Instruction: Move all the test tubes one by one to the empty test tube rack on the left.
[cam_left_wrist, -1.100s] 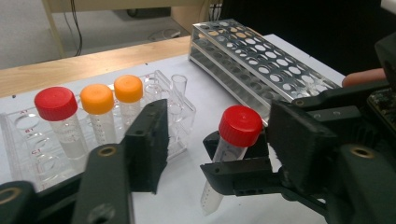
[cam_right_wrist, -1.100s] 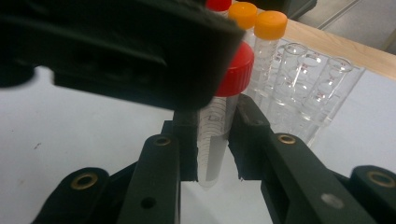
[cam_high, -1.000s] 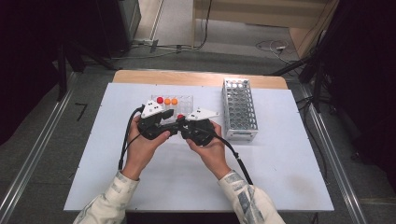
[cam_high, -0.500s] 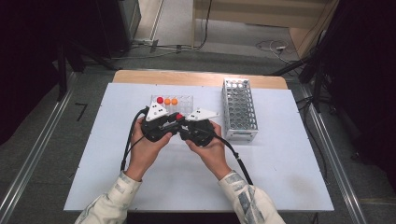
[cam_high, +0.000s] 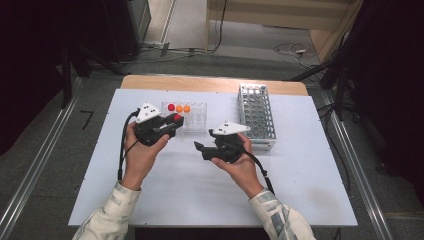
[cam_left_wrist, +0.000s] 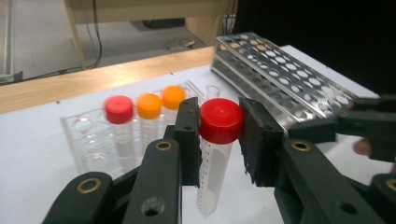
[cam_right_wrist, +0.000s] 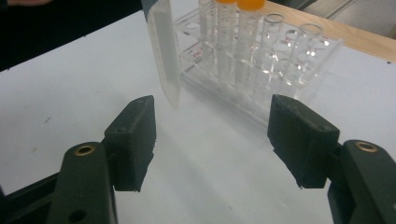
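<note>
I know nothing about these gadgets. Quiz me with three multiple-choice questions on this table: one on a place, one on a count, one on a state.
1. Where is the metal rack?
A. right of the clear rack
B. left of it
C. on the floor

2. How many capped tubes stand in the clear rack?
A. one
B. three
C. five

3. What is the left gripper doing?
A. gaping with nothing in it
B. clamping a red-capped tube
C. lying on the table

Answers: 1 A, the high view shows it at the right. 2 B, one red, two orange. 3 B, jaws press the cap.
</note>
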